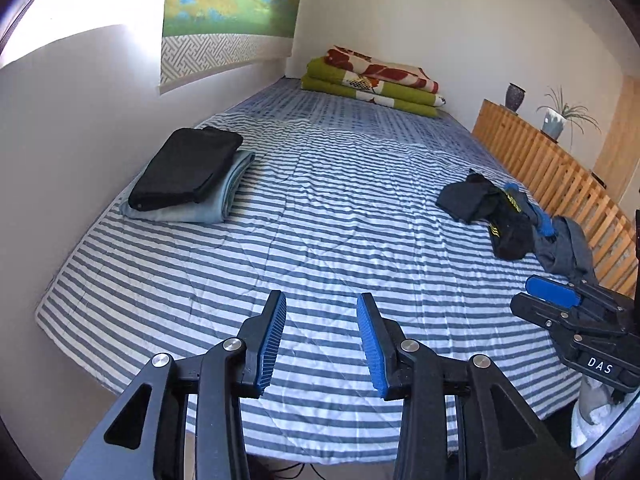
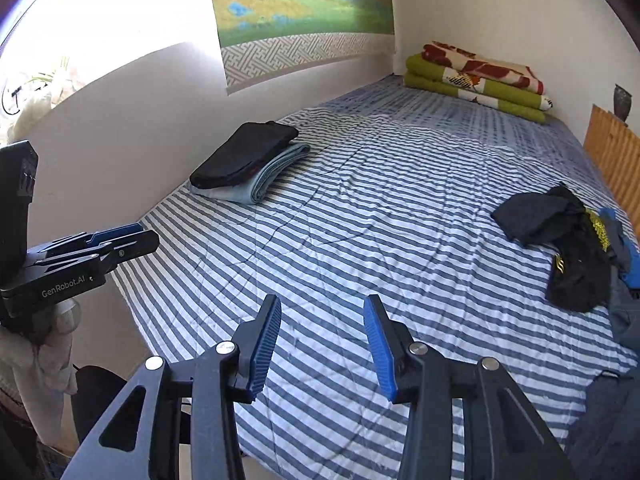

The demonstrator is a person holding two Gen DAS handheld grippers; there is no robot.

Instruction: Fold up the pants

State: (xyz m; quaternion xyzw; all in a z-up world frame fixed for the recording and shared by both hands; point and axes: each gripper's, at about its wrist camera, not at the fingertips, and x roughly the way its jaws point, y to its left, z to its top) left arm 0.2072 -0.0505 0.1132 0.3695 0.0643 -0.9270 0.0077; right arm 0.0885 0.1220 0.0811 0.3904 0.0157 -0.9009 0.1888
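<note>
The bed (image 1: 320, 220) is covered with a quilted cloth in matt blue-grey and white stripes, lightly creased, and a folded black garment (image 1: 186, 168) of smooth, faintly shiny fabric is laid on a folded pale blue cloth (image 1: 224, 192). The left gripper (image 1: 322, 340) is made of matt black plastic with bright metal pins, and its ribbed blue pads (image 1: 370, 344) look rubbery. A slatted rail (image 1: 560, 184) of light, unpainted-looking wood is seen beside crumpled dark cloth (image 1: 504, 216).

Bed with blue-and-white striped cover (image 1: 320, 208); folded green and red floral blankets (image 1: 372, 80) at its far edge; wall hanging (image 1: 228, 0) above the left edge; wooden slatted rail (image 1: 560, 176) bearing vase (image 1: 515, 97) and potted plant (image 1: 560, 118) along the right edge.
</note>
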